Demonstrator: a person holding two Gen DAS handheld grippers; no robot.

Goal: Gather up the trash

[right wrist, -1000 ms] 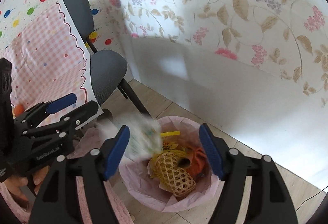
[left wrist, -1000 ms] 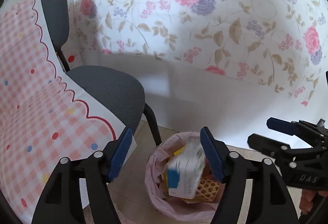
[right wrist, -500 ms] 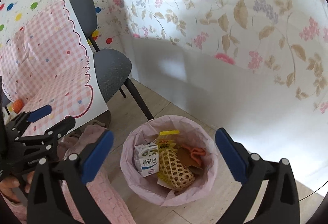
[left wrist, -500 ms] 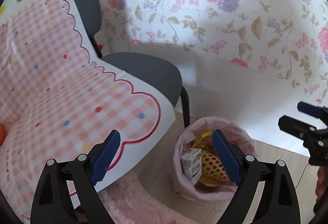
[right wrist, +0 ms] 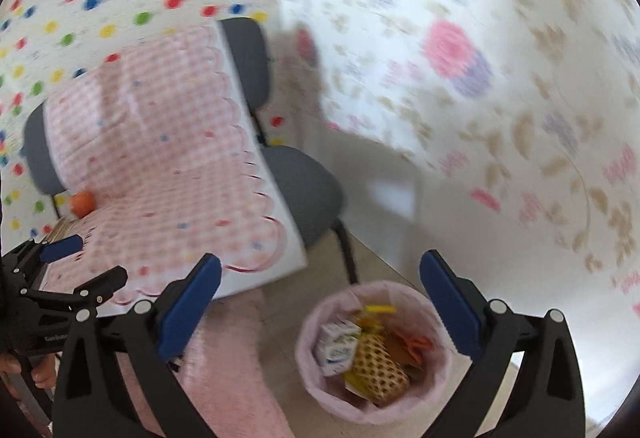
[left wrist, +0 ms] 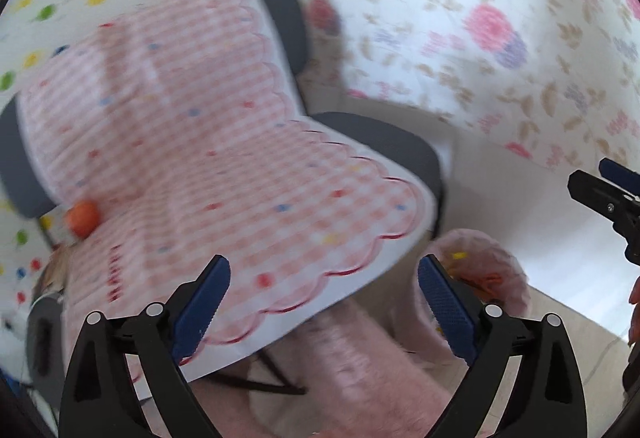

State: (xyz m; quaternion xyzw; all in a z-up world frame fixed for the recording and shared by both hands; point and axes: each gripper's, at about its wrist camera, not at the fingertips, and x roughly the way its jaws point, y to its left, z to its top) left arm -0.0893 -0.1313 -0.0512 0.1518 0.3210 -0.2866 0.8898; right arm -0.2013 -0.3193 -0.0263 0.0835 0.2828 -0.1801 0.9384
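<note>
A bin with a pink liner [right wrist: 320,314] stands on the floor by the wall. In it lie a small white milk carton [right wrist: 336,348], a yellow mesh sleeve [right wrist: 378,370], a yellow wrapper [right wrist: 378,308] and an orange scrap [right wrist: 416,342]. My right gripper [right wrist: 320,262] hangs open above and left of the bin, nothing between its fingers. My left gripper [left wrist: 323,266] is over the table's edge, its jaws still opening and empty; the bin [left wrist: 492,258] shows behind its right finger. Each gripper also appears in the other view: the left gripper [right wrist: 98,258], the right gripper [left wrist: 588,171].
A table under a pink checked cloth [left wrist: 240,165] fills the left, with a small orange ball [left wrist: 82,218] at its far side. A grey chair [right wrist: 304,181] stands between table and floral wall. A pink fluffy rug [right wrist: 232,358] lies under the table edge.
The carton and the other piece left both grippers and dropped into the bin. Both jaws widened. Both hands rose and swung left, away from the bin toward the table; the view is now blurred.
</note>
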